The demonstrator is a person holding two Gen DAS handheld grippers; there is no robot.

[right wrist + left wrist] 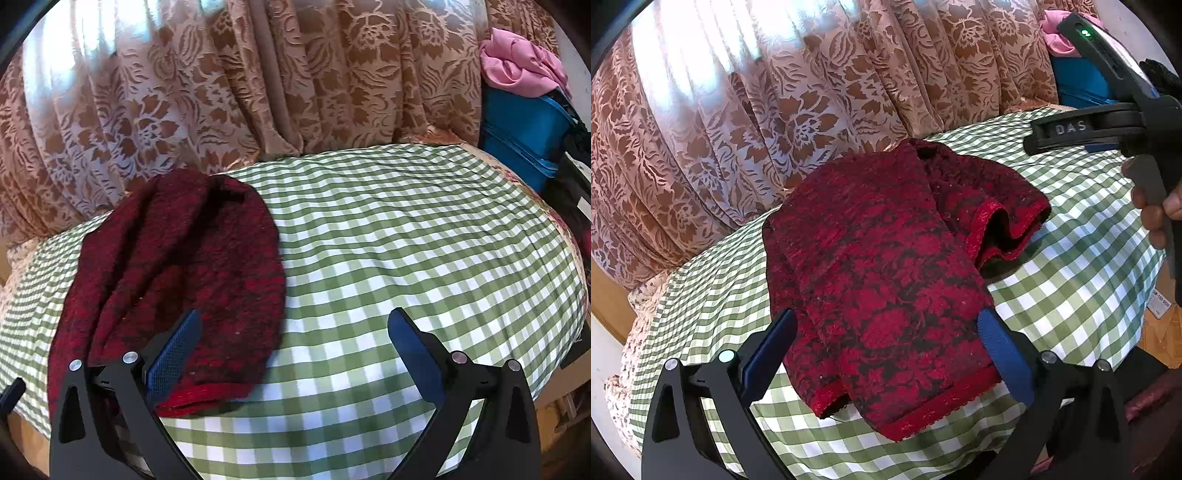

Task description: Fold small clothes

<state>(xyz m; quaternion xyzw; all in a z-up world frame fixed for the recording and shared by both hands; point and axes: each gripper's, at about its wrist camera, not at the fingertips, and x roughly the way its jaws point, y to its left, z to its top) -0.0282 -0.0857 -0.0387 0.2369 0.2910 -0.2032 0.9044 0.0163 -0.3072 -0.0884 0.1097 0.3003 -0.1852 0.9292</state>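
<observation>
A small red and black patterned garment lies partly folded on the green checked cloth, one sleeve sticking out to the right. My left gripper is open and empty, its jaws standing either side of the garment's near hem, just above it. The right gripper shows at the upper right of the left wrist view, held in a hand, above the cloth. In the right wrist view the garment lies at the left, and my right gripper is open and empty over the cloth beside it.
A floral brown curtain hangs close behind the surface. A blue box with pink cloth on top stands at the back right. The cloth-covered surface drops off at its near and right edges.
</observation>
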